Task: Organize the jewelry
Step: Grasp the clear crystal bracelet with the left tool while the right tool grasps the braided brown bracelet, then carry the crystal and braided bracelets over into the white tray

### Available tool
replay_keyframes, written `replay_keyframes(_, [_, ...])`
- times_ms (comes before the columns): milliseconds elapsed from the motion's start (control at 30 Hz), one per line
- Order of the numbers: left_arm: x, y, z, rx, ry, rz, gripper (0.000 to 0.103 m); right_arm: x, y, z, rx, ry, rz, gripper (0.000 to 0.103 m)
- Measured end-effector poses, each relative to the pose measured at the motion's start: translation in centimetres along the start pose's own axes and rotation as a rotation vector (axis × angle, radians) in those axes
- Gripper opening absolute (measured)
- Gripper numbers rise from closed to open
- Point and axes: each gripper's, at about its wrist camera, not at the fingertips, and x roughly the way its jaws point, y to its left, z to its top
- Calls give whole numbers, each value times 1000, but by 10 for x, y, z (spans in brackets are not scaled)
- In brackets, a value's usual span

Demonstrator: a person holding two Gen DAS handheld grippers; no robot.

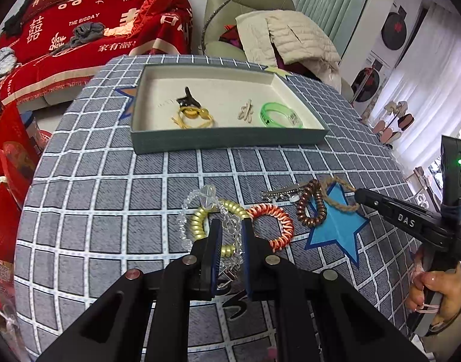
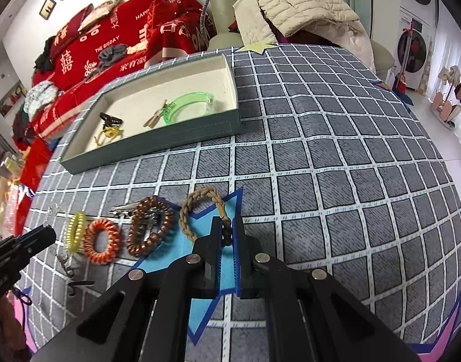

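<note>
A green tray (image 1: pixel 230 141) (image 2: pixel 158 141) holds a green bangle (image 1: pixel 280 115) (image 2: pixel 186 102), a beige clip (image 1: pixel 246 110) and a yellow and black piece (image 1: pixel 191 111). On the checked cloth lie a clear bead bracelet (image 1: pixel 230 226), gold coil (image 1: pixel 198 220) (image 2: pixel 75 230), orange coil (image 1: pixel 274 226) (image 2: pixel 101 239), brown coil (image 1: pixel 311 208) (image 2: pixel 150 226), silver clip (image 1: pixel 280 193) and braided rope bracelet (image 1: pixel 340 194) (image 2: pixel 200 208). My left gripper (image 1: pixel 231 235) straddles the clear bracelet, jaws narrowly apart. My right gripper (image 2: pixel 227 232) (image 1: pixel 358 196) straddles the rope bracelet's knot, jaws narrowly apart.
A red blanketed sofa (image 1: pixel 94 24) and a chair with a beige jacket (image 1: pixel 296 36) stand behind the table. Red bags (image 1: pixel 10 163) sit at the left edge. A blue star (image 1: pixel 339 226) is printed on the cloth under the rope bracelet.
</note>
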Motion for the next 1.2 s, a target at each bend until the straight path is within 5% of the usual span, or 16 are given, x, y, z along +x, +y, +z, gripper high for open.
replay_keyframes(667, [-32, 5, 38, 28, -178, -13, 33, -36, 15, 12, 18, -38, 96, 7])
replay_keyframes(1200, [1, -14, 125, 99, -178, 35, 33, -6, 34, 97, 16, -80, 142, 7])
